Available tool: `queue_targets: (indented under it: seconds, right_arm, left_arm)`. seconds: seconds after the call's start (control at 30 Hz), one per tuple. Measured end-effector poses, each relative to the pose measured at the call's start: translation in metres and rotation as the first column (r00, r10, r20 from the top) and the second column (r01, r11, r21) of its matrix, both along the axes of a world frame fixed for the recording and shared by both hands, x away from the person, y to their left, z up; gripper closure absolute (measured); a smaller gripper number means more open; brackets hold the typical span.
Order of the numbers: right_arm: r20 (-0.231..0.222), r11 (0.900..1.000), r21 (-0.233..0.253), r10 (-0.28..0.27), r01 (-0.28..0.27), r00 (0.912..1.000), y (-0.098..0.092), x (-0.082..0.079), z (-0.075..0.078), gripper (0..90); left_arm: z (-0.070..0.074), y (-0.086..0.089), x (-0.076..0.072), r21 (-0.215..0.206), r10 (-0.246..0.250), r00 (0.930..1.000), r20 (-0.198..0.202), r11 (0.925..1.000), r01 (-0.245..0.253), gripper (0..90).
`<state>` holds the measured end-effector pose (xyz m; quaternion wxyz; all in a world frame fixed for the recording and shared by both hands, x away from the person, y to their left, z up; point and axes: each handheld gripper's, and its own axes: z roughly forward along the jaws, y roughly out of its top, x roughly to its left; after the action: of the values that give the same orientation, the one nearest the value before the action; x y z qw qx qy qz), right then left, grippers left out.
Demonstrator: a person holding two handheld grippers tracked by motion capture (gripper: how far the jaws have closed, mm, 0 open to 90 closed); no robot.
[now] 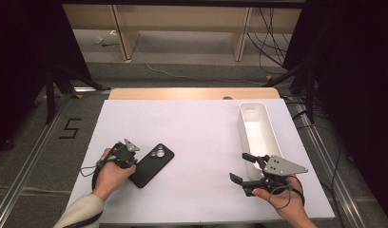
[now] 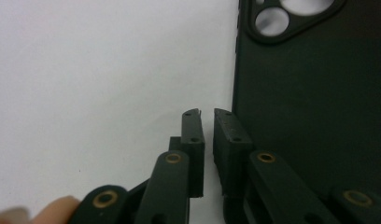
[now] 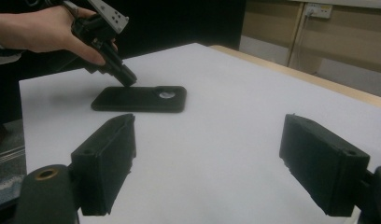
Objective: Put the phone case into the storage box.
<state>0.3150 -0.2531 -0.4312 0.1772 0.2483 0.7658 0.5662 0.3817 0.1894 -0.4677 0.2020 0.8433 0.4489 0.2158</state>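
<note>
My left gripper [image 2: 206,114], jaws nearly together, sits at the phone's [image 1: 152,165] nine o'clock edge. My right gripper [image 1: 244,168] waits open. Pressing there could just skid the phone away.

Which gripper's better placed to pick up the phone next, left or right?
Left, probably. The left gripper is right at the edge of the black phone, its fingers nearly closed beside the case. The right gripper is wide open but hangs far across the white table, near the white bin.
</note>
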Motion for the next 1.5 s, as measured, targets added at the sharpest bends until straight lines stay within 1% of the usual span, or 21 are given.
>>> queue_targets:
  seconds: [0.07,0.13,0.2,0.23,0.27,0.3,0.33,0.4,0.43,0.47,0.5,0.53,0.57,0.63,0.73,0.87,0.97,1.07,1.23,1.37,1.5]
  right_arm:
    - [0.001,1.0,0.001,-0.001,0.001,1.0,0.0,0.0,0.0,19.7]
    - [-0.002,1.0,0.002,-0.002,0.002,1.0,0.0,0.0,0.0,19.7]
    - [0.002,1.0,0.0,-0.002,0.002,1.0,0.0,0.0,0.0,19.7]
    - [0.002,1.0,0.001,-0.001,0.001,1.0,0.0,0.0,0.0,19.7]
    - [0.002,1.0,0.002,-0.001,0.001,1.0,0.0,0.0,0.0,19.7]
    - [0.001,1.0,0.002,-0.001,0.001,1.0,0.0,0.0,0.0,19.7]
    - [0.002,1.0,0.002,0.0,0.0,1.0,0.0,0.0,0.0,19.7]
    - [0.002,1.0,0.002,-0.001,0.001,1.0,0.0,0.0,0.0,19.7]
    - [-0.001,1.0,0.002,-0.001,0.001,1.0,0.0,0.0,0.0,19.7]
    - [-0.002,1.0,0.003,-0.001,0.001,1.0,0.0,0.0,0.0,19.7]
    - [-0.003,1.0,0.003,-0.001,0.001,1.0,0.0,0.0,0.0,19.7]
    - [0.001,1.0,0.003,0.0,0.0,1.0,0.0,0.0,0.0,19.7]
    - [0.001,1.0,0.002,0.0,0.0,1.0,0.0,0.0,0.0,19.7]
    - [0.001,1.0,0.001,0.001,-0.001,1.0,0.0,0.0,0.0,19.7]
    - [0.001,1.0,0.002,0.0,0.0,1.0,0.0,0.0,0.0,19.7]
    - [0.0,1.0,0.001,0.0,0.0,1.0,0.0,0.0,0.0,19.7]
    - [-0.001,1.0,0.001,0.0,0.0,1.0,0.001,0.0,0.0,19.7]
    - [-0.002,1.0,0.001,0.0,0.0,1.0,0.001,0.0,0.0,19.7]
    - [-0.005,1.0,0.0,-0.001,0.001,1.0,0.001,0.0,-0.001,19.7]
    - [-0.004,1.0,-0.002,0.0,0.0,1.0,0.001,0.0,-0.001,19.7]
    - [-0.001,1.0,-0.002,0.002,-0.002,1.0,0.001,0.0,-0.001,19.7]
  left_arm:
    - [0.005,-0.002,0.0,-0.015,-0.006,0.9998,0.019,0.9999,0.006,76.7]
    - [0.009,-0.004,-0.001,-0.041,-0.011,0.9994,0.032,0.9991,0.013,71.6]
    - [0.011,-0.007,-0.001,-0.066,-0.01,0.9991,0.04,0.9978,0.013,63.4]
    - [0.012,-0.008,-0.002,-0.07,-0.013,0.9989,0.045,0.9975,0.016,59.5]
    - [0.013,-0.01,-0.002,-0.084,-0.021,0.9986,0.05,0.9962,0.025,55.8]
    - [0.014,-0.011,-0.001,-0.096,-0.02,0.9985,0.05,0.9951,0.025,51.3]
    - [0.015,-0.012,-0.001,-0.112,-0.01,0.9989,0.047,0.9936,0.015,45.8]
    - [0.016,-0.015,-0.001,-0.134,-0.018,0.9992,0.037,0.9907,0.022,30.6]
    - [0.017,-0.017,-0.001,-0.134,-0.02,0.9995,0.026,0.9908,0.023,22.7]
    - [0.016,-0.018,-0.001,-0.134,-0.025,0.9995,0.021,0.9906,0.028,17.6]
    - [0.016,-0.02,-0.002,-0.139,-0.028,0.9994,0.018,0.9899,0.03,14.5]
    - [0.015,-0.021,-0.002,-0.145,-0.033,0.9993,0.015,0.9889,0.035,13.8]
    - [0.015,-0.022,-0.002,-0.145,-0.034,0.9993,0.012,0.9888,0.036,9.8]
    - [0.016,-0.023,-0.002,-0.134,-0.037,0.9992,0.011,0.9903,0.038,3.3]
    - [0.017,-0.025,-0.001,-0.142,-0.042,0.999,0.013,0.989,0.044,0.3]
    - [0.017,-0.029,0.0,-0.148,-0.053,0.9985,0.012,0.9875,0.054,0.0]
    - [0.018,-0.034,0.003,-0.144,-0.07,0.9975,0.01,0.9871,0.071,0.0]
    - [0.017,-0.041,0.006,-0.139,-0.076,0.9971,0.007,0.9874,0.076,0.0]
    - [0.015,-0.048,0.012,-0.132,-0.088,0.9961,-0.012,0.9876,0.085,0.0]
    - [0.012,-0.05,0.018,-0.129,-0.088,0.9956,-0.032,0.9881,0.083,0.0]
    - [0.01,-0.053,0.022,-0.125,-0.09,0.9951,-0.042,0.9885,0.084,0.0]
